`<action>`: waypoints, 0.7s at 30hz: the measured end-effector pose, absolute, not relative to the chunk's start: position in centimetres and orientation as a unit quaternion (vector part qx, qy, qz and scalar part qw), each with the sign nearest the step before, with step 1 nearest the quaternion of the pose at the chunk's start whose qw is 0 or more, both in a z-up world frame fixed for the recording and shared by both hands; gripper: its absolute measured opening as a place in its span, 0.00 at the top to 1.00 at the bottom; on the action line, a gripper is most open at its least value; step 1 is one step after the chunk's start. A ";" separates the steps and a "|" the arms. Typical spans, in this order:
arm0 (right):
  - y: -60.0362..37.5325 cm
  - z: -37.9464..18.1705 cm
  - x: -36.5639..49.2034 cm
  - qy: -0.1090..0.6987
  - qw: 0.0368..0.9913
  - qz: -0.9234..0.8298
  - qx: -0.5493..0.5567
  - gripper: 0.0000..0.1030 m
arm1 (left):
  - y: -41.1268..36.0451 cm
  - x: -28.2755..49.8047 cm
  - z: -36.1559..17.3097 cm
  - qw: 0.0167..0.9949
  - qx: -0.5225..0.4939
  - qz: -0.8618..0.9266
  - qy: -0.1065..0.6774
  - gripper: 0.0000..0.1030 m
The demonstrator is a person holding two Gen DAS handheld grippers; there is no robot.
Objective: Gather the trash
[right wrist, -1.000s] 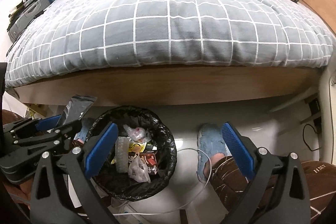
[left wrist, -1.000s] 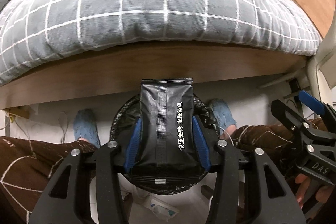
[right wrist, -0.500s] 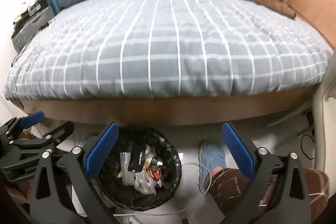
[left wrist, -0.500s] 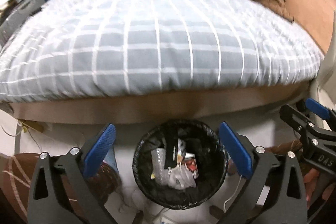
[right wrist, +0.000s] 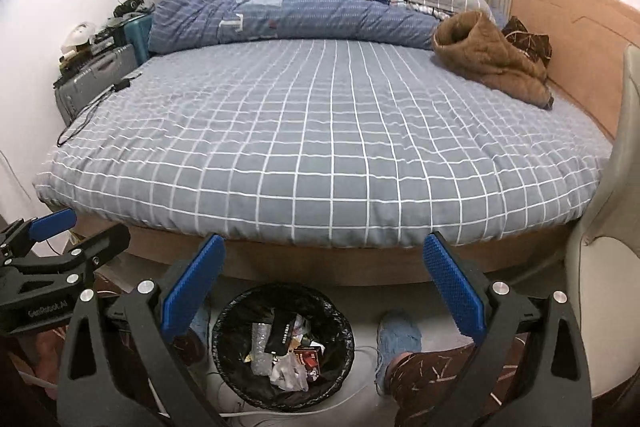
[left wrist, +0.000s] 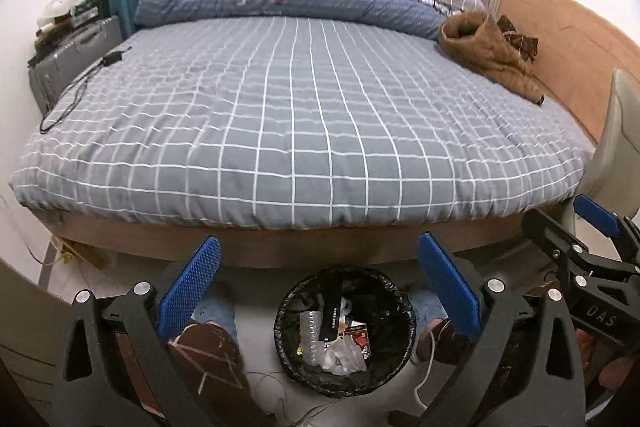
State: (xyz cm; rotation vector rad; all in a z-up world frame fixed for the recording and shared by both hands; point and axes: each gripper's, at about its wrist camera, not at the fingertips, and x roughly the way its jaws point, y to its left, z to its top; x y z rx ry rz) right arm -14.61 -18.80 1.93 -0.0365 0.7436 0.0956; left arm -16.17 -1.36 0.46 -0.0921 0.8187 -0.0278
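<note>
Inside one bin (left wrist: 344, 383) lies one black pouch (left wrist: 331, 319), two claws gaping.

Grey white-checked bedspread (left wrist: 304, 131), brown coat (left wrist: 486, 53), black bin bag (left wrist: 344, 331)

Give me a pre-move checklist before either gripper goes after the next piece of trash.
1. Left gripper open with nothing between its pads: ok.
2. Right gripper open and unloaded: ok.
3. Black packet lying inside the trash bin: ok.
4. Bin upright, with room left: ok.
5. Next trash item found: not ok; the bed shows only a brown garment and a cable.
</note>
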 end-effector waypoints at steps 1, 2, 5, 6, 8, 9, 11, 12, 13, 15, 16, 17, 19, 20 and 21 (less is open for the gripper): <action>-18.7 2.3 -15.0 0.362 0.931 0.046 -0.019 0.07 | -1.3 -16.7 0.9 0.918 -0.045 -0.015 0.394 0.06; -18.5 2.7 -15.5 0.359 0.932 0.047 -0.021 0.07 | -1.4 -17.2 1.4 0.920 -0.042 -0.016 0.390 0.06; -18.3 3.5 -16.5 0.354 0.934 0.045 -0.022 0.07 | -1.5 -18.2 2.5 0.922 -0.034 -0.020 0.384 0.06; -18.2 3.7 -16.7 0.355 0.934 0.044 -0.021 0.07 | -1.5 -18.6 3.0 0.924 -0.034 -0.024 0.381 0.06; -18.4 4.0 -17.2 0.354 0.934 0.044 -0.016 0.07 | -1.7 -19.0 3.4 0.925 -0.033 -0.025 0.379 0.06; -18.4 4.1 -17.4 0.354 0.934 0.044 -0.014 0.07 | -1.8 -19.2 3.5 0.925 -0.033 -0.026 0.378 0.06; -18.5 4.3 -17.6 0.353 0.935 0.043 -0.014 0.07 | -2.0 -19.3 3.6 0.925 -0.031 -0.028 0.379 0.06; -18.6 4.3 -17.7 0.352 0.935 0.043 -0.014 0.07 | -2.1 -19.3 3.6 0.924 -0.031 -0.029 0.379 0.06; -18.6 4.3 -17.8 0.352 0.935 0.042 -0.014 0.07 | -2.2 -19.2 3.5 0.924 -0.031 -0.029 0.379 0.06; -18.6 4.3 -17.9 0.353 0.935 0.043 -0.014 0.07 | -2.3 -19.1 3.4 0.924 -0.031 -0.030 0.381 0.06; -18.7 4.2 -17.9 0.353 0.935 0.042 -0.014 0.07 | -2.3 -19.1 3.3 0.923 -0.031 -0.030 0.382 0.06; -18.7 4.1 -17.8 0.354 0.934 0.042 -0.014 0.07 | -2.3 -19.0 3.3 0.923 -0.031 -0.030 0.382 0.06; -18.7 3.9 -17.7 0.356 0.933 0.041 -0.013 0.07 | -2.3 -18.9 3.1 0.922 -0.031 -0.031 0.384 0.06; -18.8 3.8 -17.7 0.357 0.933 0.040 -0.013 0.07 | -2.2 -18.9 3.0 0.922 -0.030 -0.030 0.385 0.06; -18.7 3.8 -17.7 0.358 0.933 0.040 -0.013 0.07 | -2.2 -18.9 3.0 0.922 -0.030 -0.029 0.385 0.06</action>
